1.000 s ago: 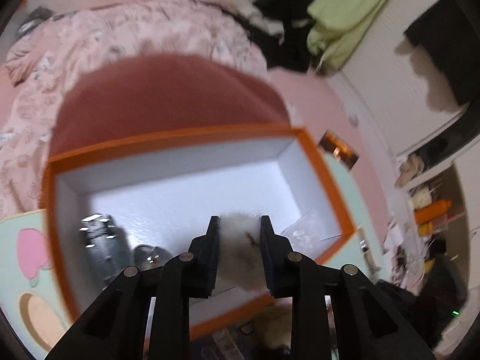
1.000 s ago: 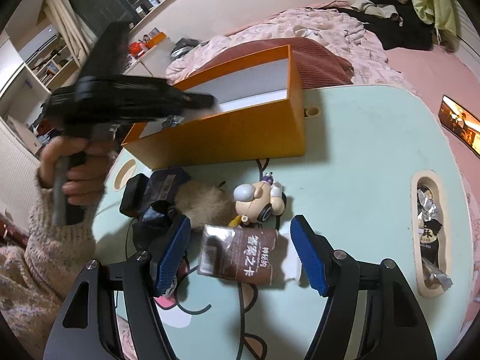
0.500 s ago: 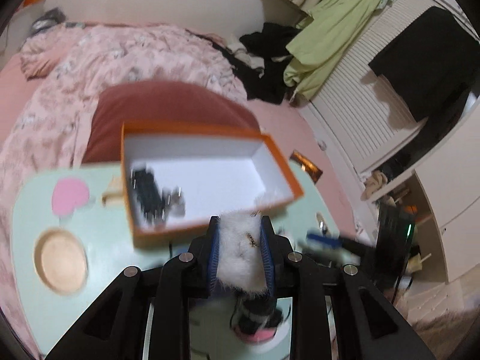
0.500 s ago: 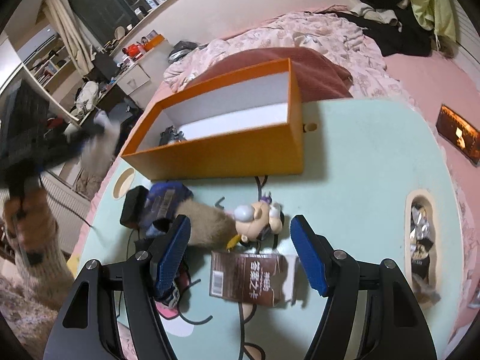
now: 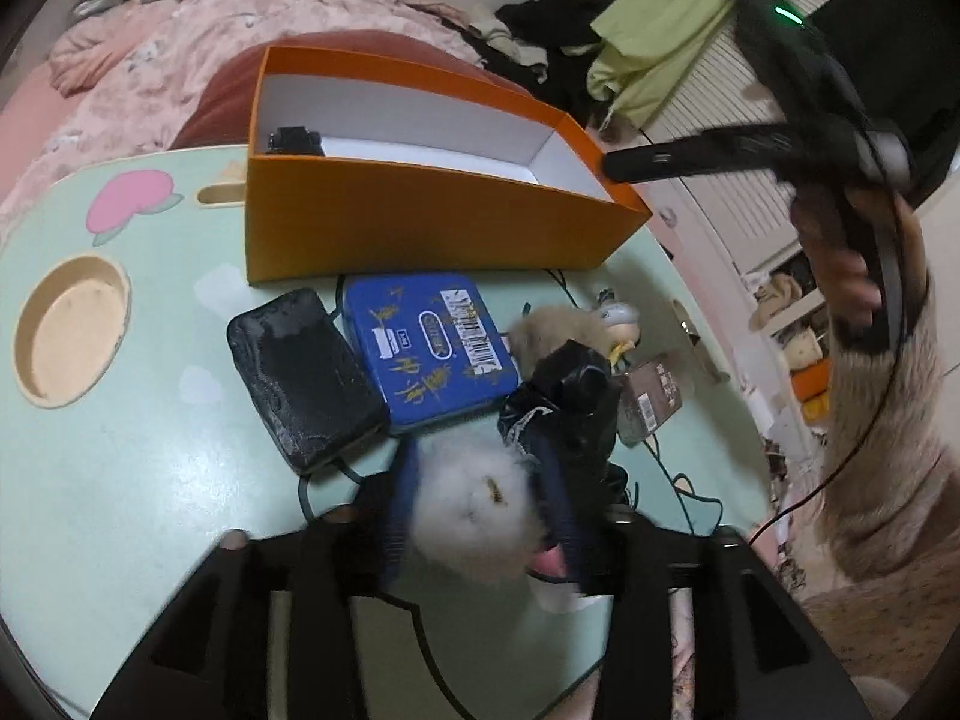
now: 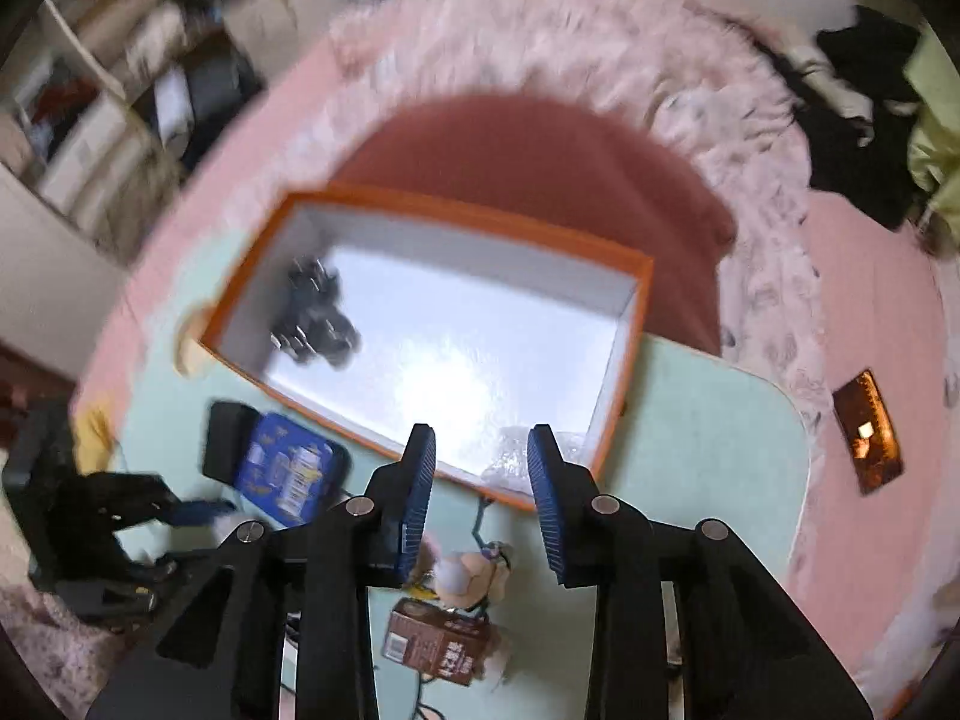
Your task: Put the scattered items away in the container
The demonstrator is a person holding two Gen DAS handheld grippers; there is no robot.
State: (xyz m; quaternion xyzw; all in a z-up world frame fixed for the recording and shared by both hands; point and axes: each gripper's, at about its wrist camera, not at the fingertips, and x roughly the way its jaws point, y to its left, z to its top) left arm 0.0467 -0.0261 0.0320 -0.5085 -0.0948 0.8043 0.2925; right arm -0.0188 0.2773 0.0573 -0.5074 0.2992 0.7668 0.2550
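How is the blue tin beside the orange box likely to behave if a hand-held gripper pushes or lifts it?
The blue tin looks flat and rigid, so it would probably slide rather than roll or tip. Its glossy lid may be slippery. Lying low against the black phone, it likely offers only thin edges to pinch.

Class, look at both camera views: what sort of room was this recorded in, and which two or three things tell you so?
Most likely a bedroom at home. A pink floral quilt lies on a bed behind the low green table, clothes are heaped or hung by a slatted wardrobe door, and cluttered shelves line a wall.
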